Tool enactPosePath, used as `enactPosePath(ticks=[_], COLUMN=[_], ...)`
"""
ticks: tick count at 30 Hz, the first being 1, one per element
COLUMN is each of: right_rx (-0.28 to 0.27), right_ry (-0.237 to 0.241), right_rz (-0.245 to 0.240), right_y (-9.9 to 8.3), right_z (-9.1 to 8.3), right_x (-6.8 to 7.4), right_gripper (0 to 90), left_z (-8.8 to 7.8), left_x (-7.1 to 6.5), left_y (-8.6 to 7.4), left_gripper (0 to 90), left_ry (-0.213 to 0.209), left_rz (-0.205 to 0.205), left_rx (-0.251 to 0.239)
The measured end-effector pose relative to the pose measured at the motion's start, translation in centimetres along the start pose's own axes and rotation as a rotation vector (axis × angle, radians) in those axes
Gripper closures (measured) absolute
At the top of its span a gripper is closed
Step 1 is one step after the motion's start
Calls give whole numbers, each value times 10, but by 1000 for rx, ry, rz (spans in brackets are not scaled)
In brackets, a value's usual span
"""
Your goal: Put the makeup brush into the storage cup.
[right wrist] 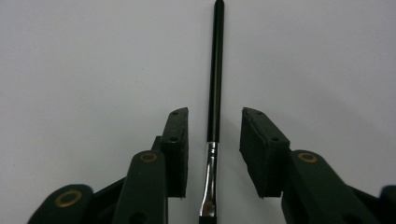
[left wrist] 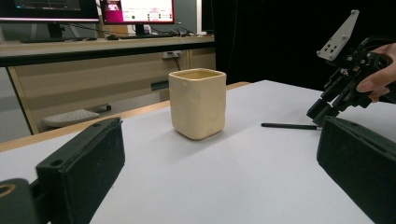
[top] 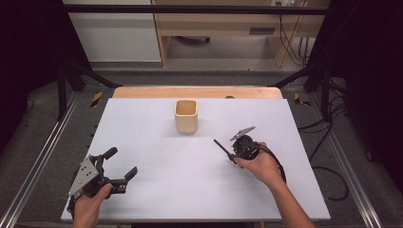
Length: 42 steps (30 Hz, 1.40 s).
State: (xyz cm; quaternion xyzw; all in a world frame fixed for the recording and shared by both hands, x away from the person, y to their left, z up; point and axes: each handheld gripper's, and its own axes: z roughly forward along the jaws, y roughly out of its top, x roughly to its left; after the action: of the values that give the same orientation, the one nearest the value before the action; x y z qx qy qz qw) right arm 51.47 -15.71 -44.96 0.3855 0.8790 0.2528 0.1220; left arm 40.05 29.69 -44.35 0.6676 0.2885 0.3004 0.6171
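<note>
At lower right of the high view, the right gripper (right wrist: 212, 144) is lowered over a paintbrush (right wrist: 215, 84) lying flat on the white worktop (top: 157, 156); its partly open jaws flank the brush without touching. The left gripper (top: 122, 164), lower left, is held wide open and empty.

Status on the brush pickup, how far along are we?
Done: right tongs are lined up astride the paintbrush, which lies flat on the table. In hand: the pads haven't touched it, gaps on both sides. Left: grip and lift it, probably into the cream cup, which stands apart. Left tongs wait open.
</note>
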Motion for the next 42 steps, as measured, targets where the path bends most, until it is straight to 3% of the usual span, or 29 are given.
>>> enactPosePath(ticks=[2, 4, 20, 23, 31, 39, 42], right_rx=[13, 17, 73, 79, 83, 80, 83], right_ry=[0, -3, -7, -3, 18, 53, 65], right_rz=[16, 3, 9, 27, 19, -3, -36], right_y=[1, 1, 4, 4, 5, 6, 10], right_z=[1, 3, 10, 10, 10, -3, -10], right_x=[1, 0, 2, 3, 2, 3, 5], right_gripper=[693, 716, 830, 834, 840, 840, 840], left_z=[0, 0, 1, 1, 1, 7, 12], left_x=[0, 0, -2, -2, -5, -18, -24], left_y=[0, 0, 0, 1, 3, 12, 16], left_gripper=[7, 8, 10, 10, 10, 15, 14], left_ry=[-1, -1, -7, -8, -7, -11, -16], left_rz=[0, 1, 9, 12, 17, 93, 134], left_rx=[0, 0, 5, 5, 5, 53, 76])
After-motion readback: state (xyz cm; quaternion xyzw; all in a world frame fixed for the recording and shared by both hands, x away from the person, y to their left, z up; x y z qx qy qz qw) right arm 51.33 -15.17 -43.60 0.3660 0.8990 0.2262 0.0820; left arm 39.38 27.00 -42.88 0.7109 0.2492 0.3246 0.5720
